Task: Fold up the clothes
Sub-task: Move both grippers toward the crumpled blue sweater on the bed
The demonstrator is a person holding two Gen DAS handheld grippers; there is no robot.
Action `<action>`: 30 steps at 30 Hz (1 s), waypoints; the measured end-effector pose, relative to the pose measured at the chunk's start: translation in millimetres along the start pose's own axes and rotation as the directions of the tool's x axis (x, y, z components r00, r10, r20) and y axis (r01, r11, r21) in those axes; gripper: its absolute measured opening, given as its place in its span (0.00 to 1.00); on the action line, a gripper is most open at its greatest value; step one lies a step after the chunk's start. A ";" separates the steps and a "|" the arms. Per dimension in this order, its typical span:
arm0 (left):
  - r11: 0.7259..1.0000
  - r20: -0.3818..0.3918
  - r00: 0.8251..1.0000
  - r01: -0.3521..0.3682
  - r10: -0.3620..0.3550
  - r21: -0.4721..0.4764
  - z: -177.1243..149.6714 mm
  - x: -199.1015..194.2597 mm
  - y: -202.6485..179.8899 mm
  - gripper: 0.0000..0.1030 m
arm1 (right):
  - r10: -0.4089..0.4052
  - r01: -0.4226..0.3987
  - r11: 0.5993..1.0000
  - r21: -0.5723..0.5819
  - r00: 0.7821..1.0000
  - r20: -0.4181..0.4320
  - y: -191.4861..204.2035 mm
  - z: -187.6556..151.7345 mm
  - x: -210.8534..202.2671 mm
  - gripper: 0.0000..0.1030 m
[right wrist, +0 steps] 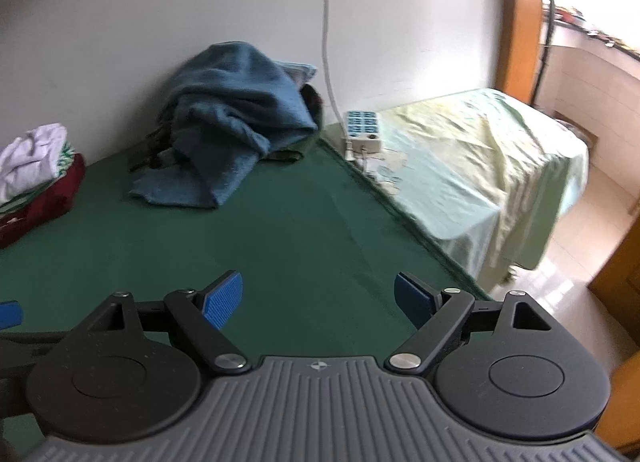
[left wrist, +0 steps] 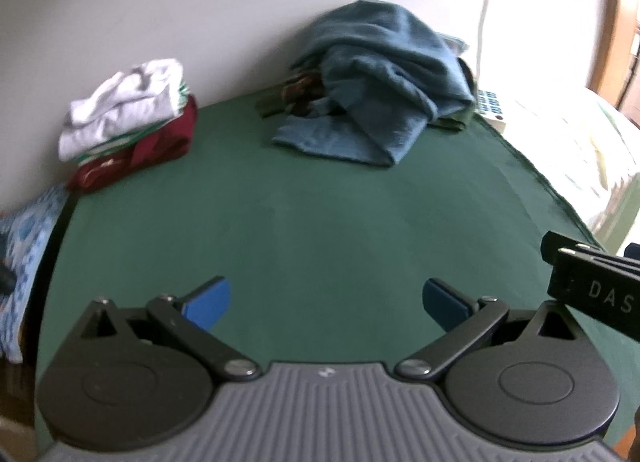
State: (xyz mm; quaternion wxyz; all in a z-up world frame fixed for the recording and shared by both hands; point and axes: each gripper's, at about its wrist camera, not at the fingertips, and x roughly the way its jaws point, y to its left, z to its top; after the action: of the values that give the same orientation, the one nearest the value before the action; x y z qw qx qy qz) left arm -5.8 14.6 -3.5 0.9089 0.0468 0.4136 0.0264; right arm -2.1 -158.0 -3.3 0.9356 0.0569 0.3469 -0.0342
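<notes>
A heap of unfolded clothes with a blue-grey garment (left wrist: 380, 78) (right wrist: 236, 110) on top lies at the back of the green cloth (left wrist: 320, 230) (right wrist: 260, 230), against the wall. A folded stack, white on top of dark red (left wrist: 128, 122) (right wrist: 36, 178), sits at the back left. My left gripper (left wrist: 326, 302) hovers open over the near part of the green cloth, nothing between its blue pads. My right gripper (right wrist: 318, 298) is open too, empty, just to its right. Both are well short of the heap.
A white power strip (right wrist: 362, 130) (left wrist: 494, 106) with a cord running up the wall sits right of the heap. A bed with a pale green sheet (right wrist: 480, 158) stands to the right. A blue patterned cloth (left wrist: 28, 246) hangs off the left edge.
</notes>
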 end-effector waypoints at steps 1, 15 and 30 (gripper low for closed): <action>1.000 0.003 1.000 0.007 -0.007 -0.009 -2.9 0.0 5.5 1.00 | 0.003 -0.003 1.000 0.012 1.000 -0.002 -3.0 -0.9 0.3 0.82; 0.996 -0.055 0.996 -0.070 0.066 -0.064 -7.4 6.4 14.7 1.00 | 0.192 -0.193 0.981 -0.007 0.980 -0.045 -19.2 -10.3 28.6 0.63; 0.998 0.016 1.000 0.000 0.001 -0.056 20.9 1.3 -30.9 1.00 | 0.087 -0.086 0.996 -0.011 0.992 0.093 -7.5 4.9 4.2 0.53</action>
State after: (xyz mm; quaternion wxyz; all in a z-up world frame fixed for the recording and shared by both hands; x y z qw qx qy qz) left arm 11.0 -17.4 5.9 0.9131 0.0215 0.4055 0.0377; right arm 3.5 -166.2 -3.0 0.9516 0.0670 0.2999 0.0050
